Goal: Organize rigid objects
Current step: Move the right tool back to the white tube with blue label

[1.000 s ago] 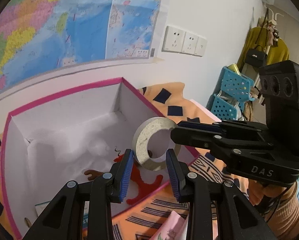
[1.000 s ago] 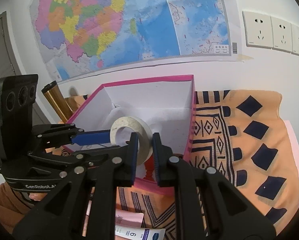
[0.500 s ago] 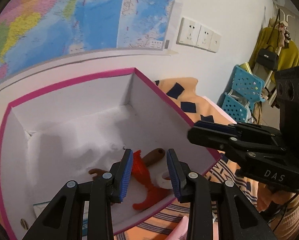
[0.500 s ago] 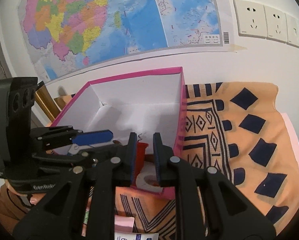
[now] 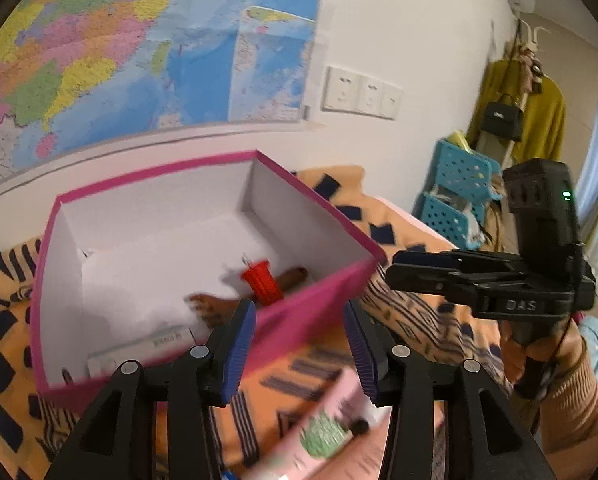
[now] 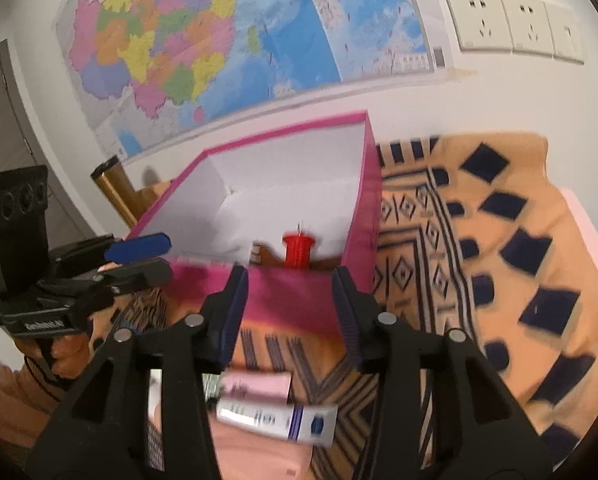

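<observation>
A pink box (image 5: 323,204) with white inside walls stands on an orange patterned cloth (image 5: 403,320); it also shows in the right wrist view (image 6: 373,184). Inside it lie a red ribbed piece (image 5: 261,280), a brown piece (image 5: 219,306) and a flat white packet (image 5: 155,346). The red piece also shows in the right wrist view (image 6: 297,250). My left gripper (image 5: 299,344) is open and empty in front of the box's near wall. My right gripper (image 6: 289,310) is open and empty, also in front of the box. The tape roll is hidden.
A pink package (image 5: 327,428) lies on the cloth under my left gripper. A white and blue tube (image 6: 275,420) and a pink box (image 6: 255,390) lie under my right gripper. A gold cylinder (image 6: 119,192) stands left of the box. Blue baskets (image 5: 455,200) stand at the right.
The right gripper let go of the tape roll, which dropped into the box. Both grippers pulled back from above the box and the right one opened wide.
</observation>
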The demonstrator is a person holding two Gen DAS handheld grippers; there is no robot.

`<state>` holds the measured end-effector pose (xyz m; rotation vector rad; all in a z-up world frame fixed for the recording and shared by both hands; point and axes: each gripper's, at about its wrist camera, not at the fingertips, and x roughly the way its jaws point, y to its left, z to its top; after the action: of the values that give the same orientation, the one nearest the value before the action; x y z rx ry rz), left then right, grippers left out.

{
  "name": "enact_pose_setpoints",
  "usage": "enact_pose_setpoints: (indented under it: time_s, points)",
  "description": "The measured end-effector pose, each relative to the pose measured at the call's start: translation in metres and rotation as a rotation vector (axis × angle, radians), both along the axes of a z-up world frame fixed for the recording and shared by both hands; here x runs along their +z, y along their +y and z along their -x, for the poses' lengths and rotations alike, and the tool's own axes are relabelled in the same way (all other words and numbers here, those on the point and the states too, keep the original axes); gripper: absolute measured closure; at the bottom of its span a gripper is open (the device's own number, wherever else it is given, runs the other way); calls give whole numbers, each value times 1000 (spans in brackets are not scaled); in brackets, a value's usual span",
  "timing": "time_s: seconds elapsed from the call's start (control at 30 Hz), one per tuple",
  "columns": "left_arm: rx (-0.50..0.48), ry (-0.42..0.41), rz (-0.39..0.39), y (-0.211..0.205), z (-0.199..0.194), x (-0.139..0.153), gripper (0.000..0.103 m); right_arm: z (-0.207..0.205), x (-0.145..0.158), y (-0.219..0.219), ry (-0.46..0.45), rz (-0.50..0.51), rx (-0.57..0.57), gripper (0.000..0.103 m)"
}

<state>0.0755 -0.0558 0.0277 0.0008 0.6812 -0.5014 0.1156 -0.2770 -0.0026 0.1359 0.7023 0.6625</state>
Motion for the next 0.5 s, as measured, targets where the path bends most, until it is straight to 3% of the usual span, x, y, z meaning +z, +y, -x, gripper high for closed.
enact_pose_setpoints:
  time_s: [0.27, 0.5]
  points:
    - [-37, 94, -14, -11, 27, -36, 56, 18, -56, -14, 171, 9, -7, 57]
    - [-51, 169, 10, -17, 39, -58, 56, 27, -79, -19, 232, 12, -14, 53]
